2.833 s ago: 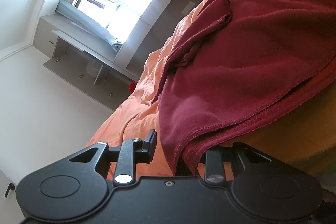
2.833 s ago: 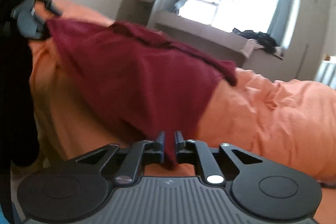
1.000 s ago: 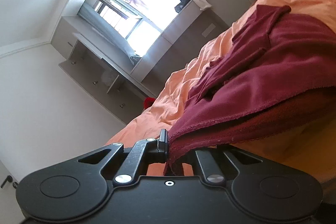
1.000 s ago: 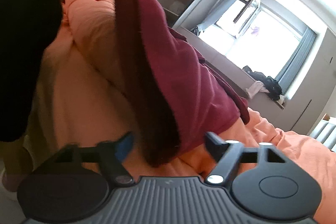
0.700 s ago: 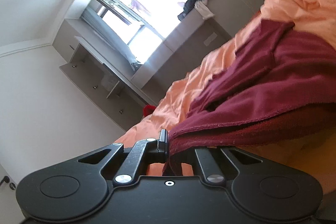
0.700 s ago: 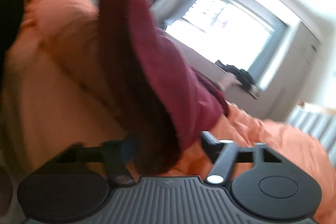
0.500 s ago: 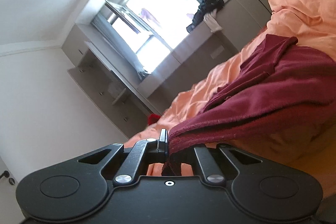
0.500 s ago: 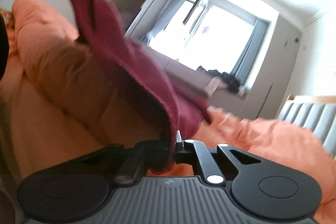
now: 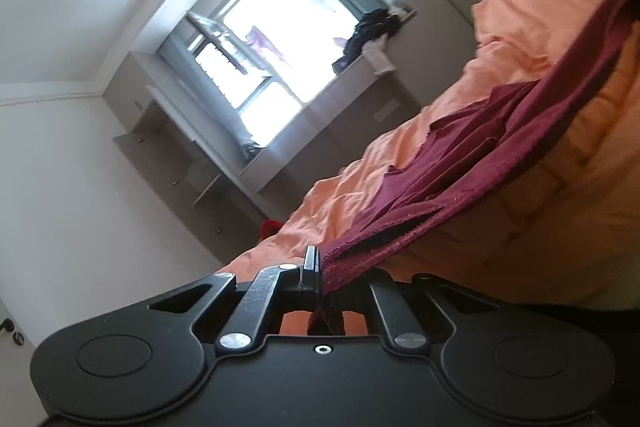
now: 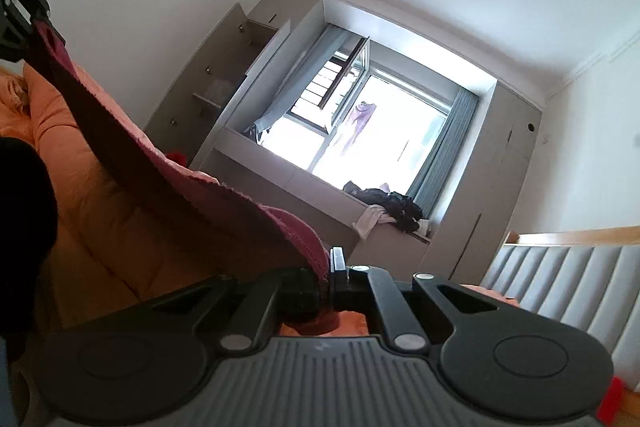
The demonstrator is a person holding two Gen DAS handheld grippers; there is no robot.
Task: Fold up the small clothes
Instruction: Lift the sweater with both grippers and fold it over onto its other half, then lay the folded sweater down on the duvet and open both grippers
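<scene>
Both grippers are clamped on one edge of a dark red garment [image 9: 460,163], so the step in hand looks like lifting that edge off the bed to carry it over for a fold. In the left wrist view the left gripper [image 9: 320,269] has its jaws pinched shut on a hemmed corner of the cloth, and the rest of the garment trails away from it across the orange duvet [image 9: 540,39] toward the far side of the bed, part lying flat, part raised in a taut band. In the right wrist view the right gripper [image 10: 326,269] has just closed and now nips the other end of the same hem, with cloth showing between the jaws; from there the edge stretches up to the left gripper near the upper left corner of that view, hanging clear of the duvet. The bulk of the garment lies on the bed. The next move, as I judge it, calls for keeping the two grips level and the hem tight, then carrying it across the lying part to meet the opposite edge squarely before letting go.
</scene>
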